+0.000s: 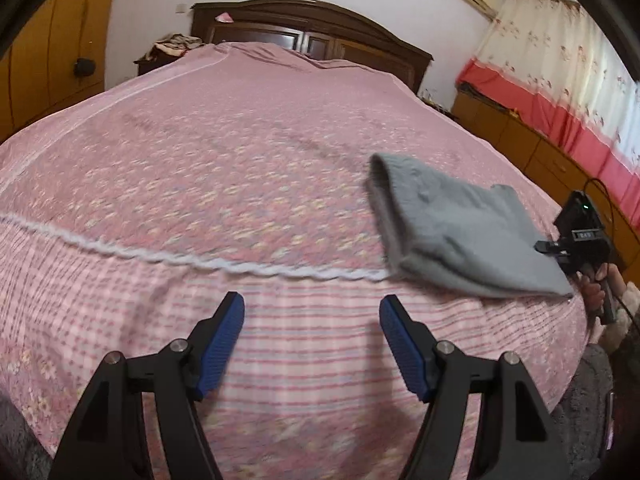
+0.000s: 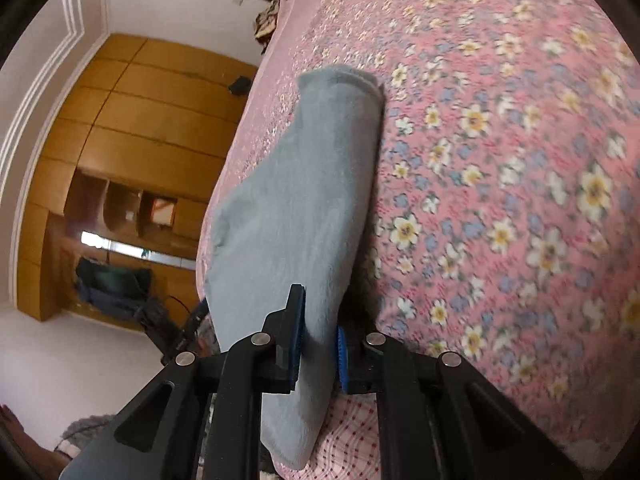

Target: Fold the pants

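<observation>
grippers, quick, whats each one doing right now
left tool: open, empty, over the bed
right tool: closed on the grey pants

Left tongs [image 1: 312, 308] gape over bedspread [image 1: 200, 160]; grey pants [image 1: 452, 232] seemingly folded.

My gray pants [image 2: 296, 208] run off the bottom of the right wrist view, so I cannot see their lower end. The bedspread's [image 2: 500, 184] flowers are smeared with blur. From the left wrist view, my right hand-held gripper [image 1: 582, 240] is half cut off, its fingertips hidden behind the pants.
</observation>
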### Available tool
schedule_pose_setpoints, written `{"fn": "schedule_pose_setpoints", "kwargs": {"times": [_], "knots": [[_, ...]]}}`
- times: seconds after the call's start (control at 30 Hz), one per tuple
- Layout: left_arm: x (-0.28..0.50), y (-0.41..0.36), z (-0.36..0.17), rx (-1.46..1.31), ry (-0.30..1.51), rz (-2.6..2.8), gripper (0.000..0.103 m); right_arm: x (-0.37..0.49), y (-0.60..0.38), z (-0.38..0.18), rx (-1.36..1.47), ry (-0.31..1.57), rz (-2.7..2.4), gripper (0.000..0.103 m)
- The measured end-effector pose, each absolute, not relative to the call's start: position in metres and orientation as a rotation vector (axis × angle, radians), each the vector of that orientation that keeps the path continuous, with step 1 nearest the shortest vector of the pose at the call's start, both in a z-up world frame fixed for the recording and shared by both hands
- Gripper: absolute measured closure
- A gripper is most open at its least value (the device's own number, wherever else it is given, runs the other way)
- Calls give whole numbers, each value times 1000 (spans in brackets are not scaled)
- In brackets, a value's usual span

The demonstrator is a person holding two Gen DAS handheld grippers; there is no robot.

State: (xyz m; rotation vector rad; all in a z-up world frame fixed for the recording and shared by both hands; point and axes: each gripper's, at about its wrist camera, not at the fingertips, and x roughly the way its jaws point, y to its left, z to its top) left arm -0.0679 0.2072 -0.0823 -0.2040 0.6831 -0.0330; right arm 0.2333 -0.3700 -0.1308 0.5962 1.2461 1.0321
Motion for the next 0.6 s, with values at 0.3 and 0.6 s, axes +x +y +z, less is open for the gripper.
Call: {"fn": "schedule_pose_setpoints", "kwargs": {"times": [0.3,0.6], "knots": [[-65,214,-91,-201,651,5,29,221,-382,-139,566,1125,1052,92],[-62,211,-94,-197,652,7,28,209,-372,-130,524,1087,1038,92]]}}
